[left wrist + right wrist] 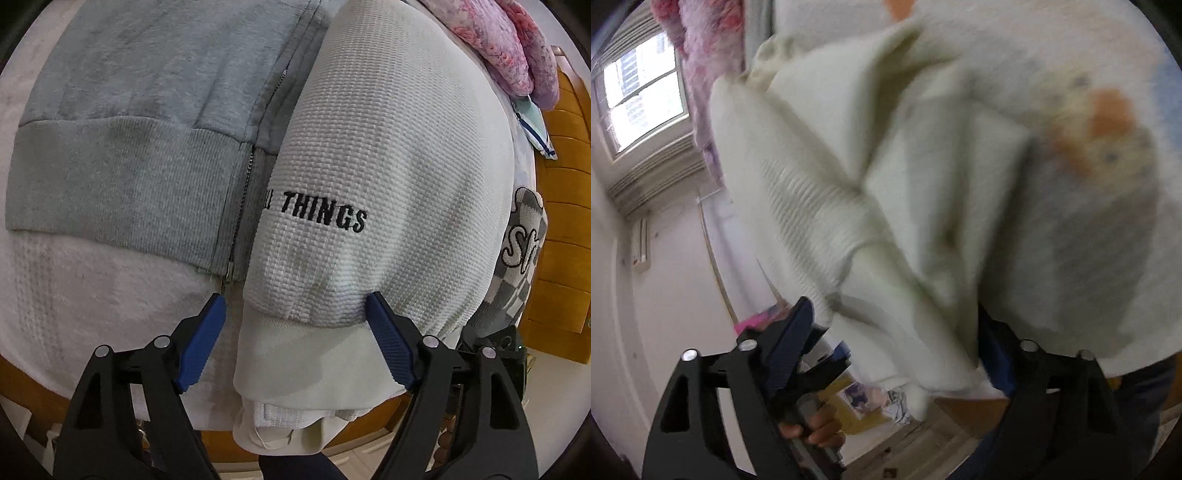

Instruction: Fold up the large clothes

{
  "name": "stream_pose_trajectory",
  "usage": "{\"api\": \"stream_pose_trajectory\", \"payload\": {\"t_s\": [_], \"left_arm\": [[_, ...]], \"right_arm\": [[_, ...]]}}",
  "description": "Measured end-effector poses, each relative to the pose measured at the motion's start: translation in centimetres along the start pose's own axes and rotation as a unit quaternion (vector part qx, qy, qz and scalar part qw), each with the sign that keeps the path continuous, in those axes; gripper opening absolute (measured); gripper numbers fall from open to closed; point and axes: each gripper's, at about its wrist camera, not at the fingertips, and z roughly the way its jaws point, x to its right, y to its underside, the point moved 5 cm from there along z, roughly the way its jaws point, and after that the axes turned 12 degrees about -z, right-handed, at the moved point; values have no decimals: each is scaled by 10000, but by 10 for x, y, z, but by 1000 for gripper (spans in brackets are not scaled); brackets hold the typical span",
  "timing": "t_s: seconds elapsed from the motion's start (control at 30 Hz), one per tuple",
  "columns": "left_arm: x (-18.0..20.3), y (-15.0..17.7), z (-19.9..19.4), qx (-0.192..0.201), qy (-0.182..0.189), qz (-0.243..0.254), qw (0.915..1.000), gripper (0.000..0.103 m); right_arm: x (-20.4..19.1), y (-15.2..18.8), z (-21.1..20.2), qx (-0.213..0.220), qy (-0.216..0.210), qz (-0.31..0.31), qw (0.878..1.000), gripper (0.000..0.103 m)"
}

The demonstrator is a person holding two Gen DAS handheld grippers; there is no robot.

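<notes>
My left gripper [295, 325] hovered with its fingers spread wide on either side of the white sweater's [388, 155] cuffed sleeve end, touching nothing firmly. That sweater, stitched with "THINGS", lay on the surface [74, 295], overlapping the right edge of a grey hoodie [122, 122]. A pink fluffy garment [509, 48] sat beyond the sweater, and a checkered cloth [521, 266] lay just beside it to the right. My right gripper [897, 332] was blurred; the sweater's [820, 184] fabric hung between its fingers, but I could not tell whether they pinched it.
</notes>
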Motion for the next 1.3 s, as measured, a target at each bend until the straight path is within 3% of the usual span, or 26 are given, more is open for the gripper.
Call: {"api": "stream_pose_trajectory", "payload": {"t_s": [0.13,0.17,0.2,0.3,0.47,0.6,0.73,0.77,0.83,0.87,0.97,1.07,1.3], "left_arm": [[-3,-4,-6,-115,116,-108,9998,78],[-5,-7,-10,-104,180,-99,9997,79],[-4,-10,-16,-68,273,-87,9996,79],[1,-23,-32,192,414,-2,9990,79],[19,-57,-29,317,577,26,9978,79],[30,-72,2,55,162,182,9997,94],[24,-78,18,-68,429,120,9990,97],[25,-78,18,-24,433,194,9989,95],[26,-77,15,101,429,267,9987,73],[30,-74,11,119,466,321,9983,57],[39,-68,0,277,276,467,9981,42],[50,-58,-18,361,437,395,9976,35],[93,-35,-56,608,418,749,9945,31]], "right_arm": [[14,-4,6,264,80,361,9990,78],[12,-3,4,311,86,380,9988,73],[6,-1,0,385,4,298,9988,53],[-7,4,-12,510,54,242,9984,34],[-11,14,-23,714,190,258,9969,31],[2,27,-29,869,142,491,9949,31],[6,36,-33,953,258,552,9936,31],[5,36,-33,971,310,569,9932,31],[1,37,-33,999,370,616,9924,31],[-5,39,-34,1021,441,593,9920,30],[-34,32,-36,1148,895,250,9890,27],[-59,31,-49,1281,1224,-147,9841,25],[-113,20,-84,1319,1894,-1152,9662,23]]}}
